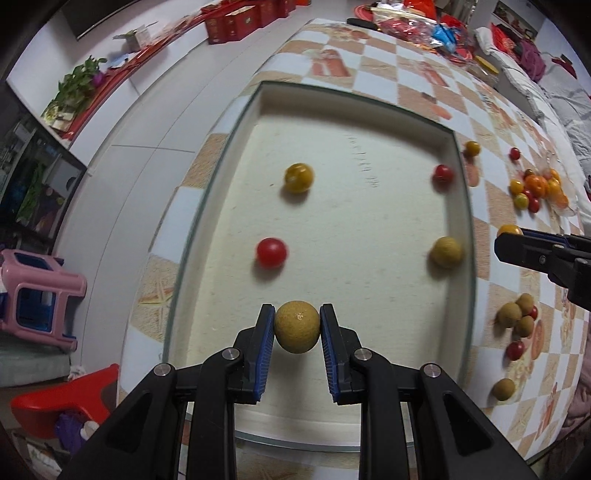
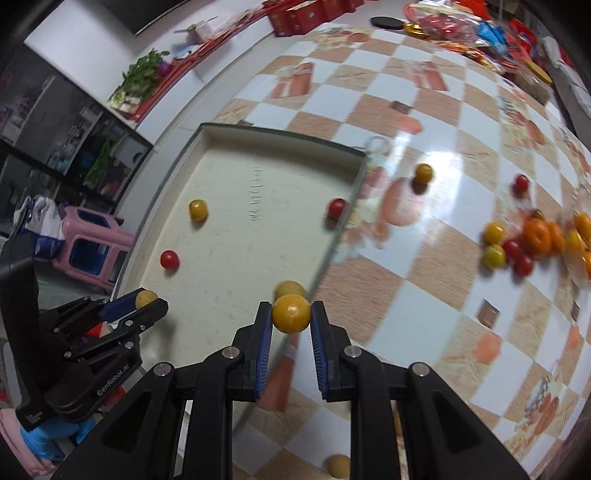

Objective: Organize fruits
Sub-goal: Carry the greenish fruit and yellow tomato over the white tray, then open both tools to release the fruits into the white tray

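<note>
My left gripper [image 1: 297, 325] is shut on a tan longan [image 1: 297, 326] above the near end of the cream tray [image 1: 369, 430]. It also shows in the right wrist view [image 2: 147, 301]. My right gripper [image 2: 291, 315] is shut on a yellow tomato [image 2: 291, 313] over the tray's right edge [image 2: 332, 240], and it also shows in the left wrist view [image 1: 511, 240]. In the tray lie a yellow tomato [image 1: 299, 178], two red tomatoes [image 1: 272, 252] [image 1: 443, 173] and a longan [image 1: 447, 252].
On the checked tablecloth [image 2: 424, 314], right of the tray, lie a pile of orange, yellow and red tomatoes [image 2: 535, 236], loose tomatoes [image 2: 423, 172] [image 2: 521, 182] and a longan cluster [image 1: 517, 319]. Packets clutter the far end [image 1: 424, 22]. A pink stool [image 1: 37, 295] stands on the floor at left.
</note>
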Action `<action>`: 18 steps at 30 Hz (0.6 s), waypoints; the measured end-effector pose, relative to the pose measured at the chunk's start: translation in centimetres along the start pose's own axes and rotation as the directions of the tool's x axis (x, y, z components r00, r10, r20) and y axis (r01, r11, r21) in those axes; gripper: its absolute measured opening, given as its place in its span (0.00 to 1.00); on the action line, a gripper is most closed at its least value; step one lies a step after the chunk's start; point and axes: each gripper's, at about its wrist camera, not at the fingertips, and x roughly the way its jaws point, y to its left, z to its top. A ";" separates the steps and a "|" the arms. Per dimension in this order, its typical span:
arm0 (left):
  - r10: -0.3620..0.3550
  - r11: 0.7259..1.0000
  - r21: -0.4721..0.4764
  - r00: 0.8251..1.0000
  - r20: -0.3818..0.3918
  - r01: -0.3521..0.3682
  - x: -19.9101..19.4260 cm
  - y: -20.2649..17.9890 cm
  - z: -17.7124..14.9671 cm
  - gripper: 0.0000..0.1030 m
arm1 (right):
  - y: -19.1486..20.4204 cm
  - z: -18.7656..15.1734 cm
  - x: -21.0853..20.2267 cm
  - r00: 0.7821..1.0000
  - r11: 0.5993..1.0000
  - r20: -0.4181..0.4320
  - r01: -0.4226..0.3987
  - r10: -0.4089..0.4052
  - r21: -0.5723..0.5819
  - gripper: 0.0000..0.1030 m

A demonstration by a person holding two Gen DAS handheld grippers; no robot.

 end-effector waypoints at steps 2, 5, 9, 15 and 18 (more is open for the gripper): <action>0.012 1.000 -0.002 1.000 -0.010 -0.012 0.6 0.5 -0.1 0.25 | 1.0 0.9 1.1 1.000 1.000 -0.021 0.001 -0.001 -0.024 0.22; 0.024 1.000 0.006 1.000 -0.018 -0.024 1.2 0.9 -0.1 0.25 | 2.2 2.1 2.7 0.999 0.998 -0.047 0.015 -0.018 -0.056 0.22; 0.034 0.999 0.010 0.999 -0.026 -0.033 1.8 1.1 -0.1 0.25 | 3.2 3.9 5.2 0.995 0.994 -0.083 0.042 -0.050 -0.098 0.23; 0.029 0.999 0.027 0.998 -0.049 -0.027 2.5 1.2 -0.4 0.26 | 3.7 4.5 7.6 0.986 0.990 -0.147 0.067 -0.085 -0.122 0.23; 0.033 0.999 0.027 0.998 -0.056 -0.031 2.9 0.5 -0.3 0.28 | 4.0 4.5 7.9 0.984 0.990 -0.156 0.061 -0.082 -0.130 0.37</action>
